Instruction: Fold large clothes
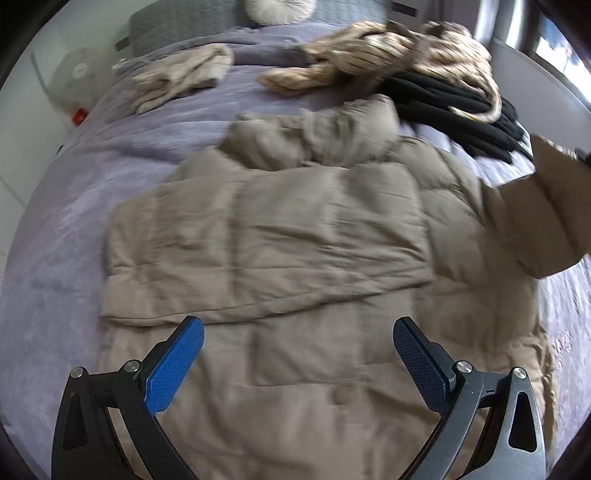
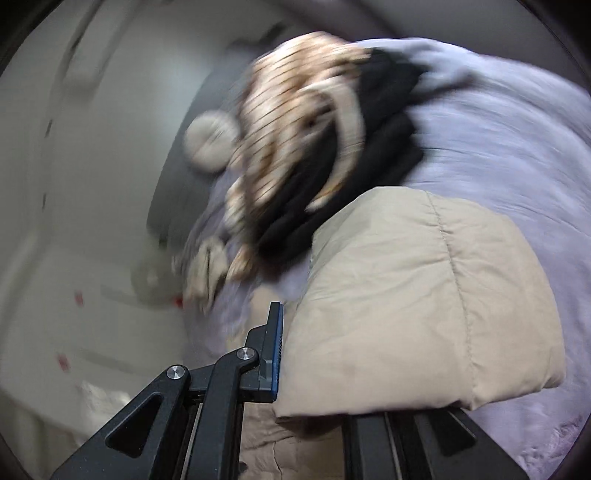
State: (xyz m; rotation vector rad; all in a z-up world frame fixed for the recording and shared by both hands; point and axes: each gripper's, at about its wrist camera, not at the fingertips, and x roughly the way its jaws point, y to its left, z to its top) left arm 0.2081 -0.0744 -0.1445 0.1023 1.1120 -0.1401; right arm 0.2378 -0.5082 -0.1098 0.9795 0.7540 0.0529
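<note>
A large beige puffer jacket [image 1: 295, 236] lies spread on a lilac bed cover [image 1: 66, 229], its left sleeve folded across the chest. My left gripper [image 1: 299, 354] is open and empty, hovering above the jacket's lower part. My right gripper [image 2: 332, 354] is shut on the jacket's right sleeve [image 2: 424, 295] and holds it lifted off the bed. That lifted sleeve shows in the left wrist view [image 1: 546, 206] at the right edge. The right gripper's right finger is hidden under the sleeve fabric.
A striped tan garment [image 1: 388, 51] lies over black clothes [image 1: 461, 99] at the bed's far right. A cream garment [image 1: 184, 74] lies at the far left. A white fan [image 1: 79, 77] stands beside the bed. A grey headboard [image 1: 184, 26] and round cushion [image 1: 280, 9] are behind.
</note>
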